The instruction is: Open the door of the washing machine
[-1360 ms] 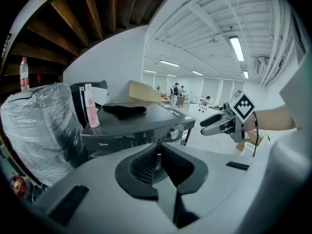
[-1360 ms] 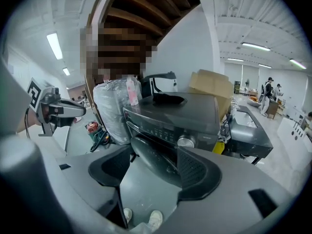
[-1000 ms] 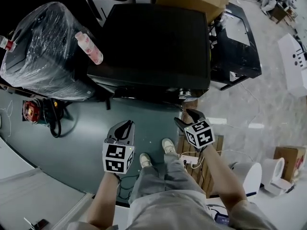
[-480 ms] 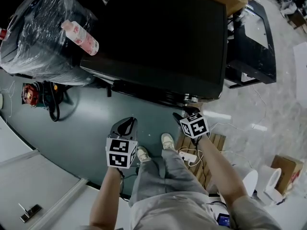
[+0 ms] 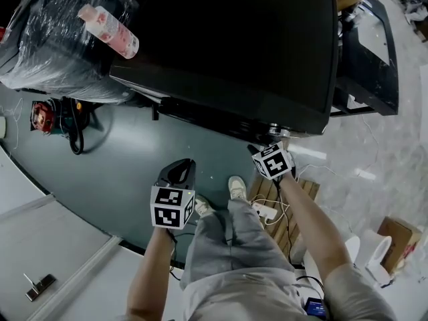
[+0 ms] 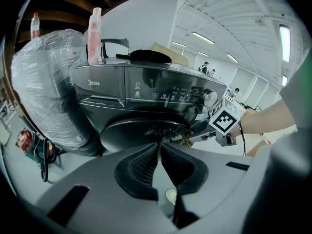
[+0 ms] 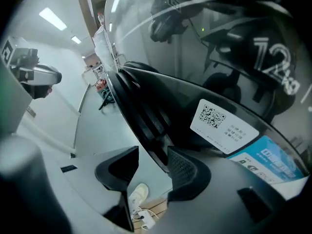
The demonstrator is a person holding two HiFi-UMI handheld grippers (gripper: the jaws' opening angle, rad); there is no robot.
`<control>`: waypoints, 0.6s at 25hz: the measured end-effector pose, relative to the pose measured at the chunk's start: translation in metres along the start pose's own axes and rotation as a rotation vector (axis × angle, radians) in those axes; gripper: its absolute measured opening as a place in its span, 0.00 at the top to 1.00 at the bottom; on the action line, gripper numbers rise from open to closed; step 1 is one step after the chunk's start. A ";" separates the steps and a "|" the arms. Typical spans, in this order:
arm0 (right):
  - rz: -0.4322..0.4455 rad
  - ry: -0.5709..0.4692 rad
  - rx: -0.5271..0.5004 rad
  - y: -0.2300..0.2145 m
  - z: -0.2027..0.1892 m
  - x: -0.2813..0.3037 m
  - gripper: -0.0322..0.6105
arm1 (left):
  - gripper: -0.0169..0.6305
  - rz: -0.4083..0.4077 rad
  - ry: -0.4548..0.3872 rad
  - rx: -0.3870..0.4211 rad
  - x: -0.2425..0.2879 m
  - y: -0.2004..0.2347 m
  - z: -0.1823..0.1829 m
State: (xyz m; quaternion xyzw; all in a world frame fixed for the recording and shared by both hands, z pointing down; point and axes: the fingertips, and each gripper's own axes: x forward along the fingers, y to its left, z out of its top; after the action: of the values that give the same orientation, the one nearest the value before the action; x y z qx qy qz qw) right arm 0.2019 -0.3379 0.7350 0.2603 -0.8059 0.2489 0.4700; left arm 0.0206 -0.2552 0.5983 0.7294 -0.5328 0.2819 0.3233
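Note:
The dark front-loading washing machine stands ahead of me; in the left gripper view its control panel sits above the round door. My left gripper hangs over the green floor short of the machine, its jaws shut on nothing. My right gripper is close against the machine's front at the right. In the right gripper view the door's dark rim and glass with a white QR sticker fill the frame. The right jaws are closing, with the rim's edge running into the gap beside the right finger.
A plastic-wrapped appliance with a pink bottle on it stands left of the machine. A red tool with cable lies on the floor. A power strip sits on a wooden pallet by my shoes.
Both grippers have sunk lower in front of the machine. The right one has come in against the machine's front at its right side, and its jaws have narrowed.

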 end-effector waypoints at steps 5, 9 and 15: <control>-0.049 0.002 -0.042 0.006 0.000 -0.004 0.70 | 0.91 -0.006 0.015 -0.018 0.000 0.005 -0.013; 0.024 0.038 -0.073 0.035 -0.014 -0.003 0.73 | 0.91 -0.007 0.043 -0.035 -0.002 0.011 -0.034; 0.065 0.073 -0.062 0.084 -0.046 0.004 0.74 | 0.91 -0.005 0.091 -0.072 -0.009 0.016 -0.077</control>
State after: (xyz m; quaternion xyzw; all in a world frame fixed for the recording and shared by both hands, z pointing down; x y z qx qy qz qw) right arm 0.1742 -0.2468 0.7452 0.2100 -0.8035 0.2485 0.4985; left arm -0.0022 -0.1939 0.6424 0.7052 -0.5255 0.2947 0.3738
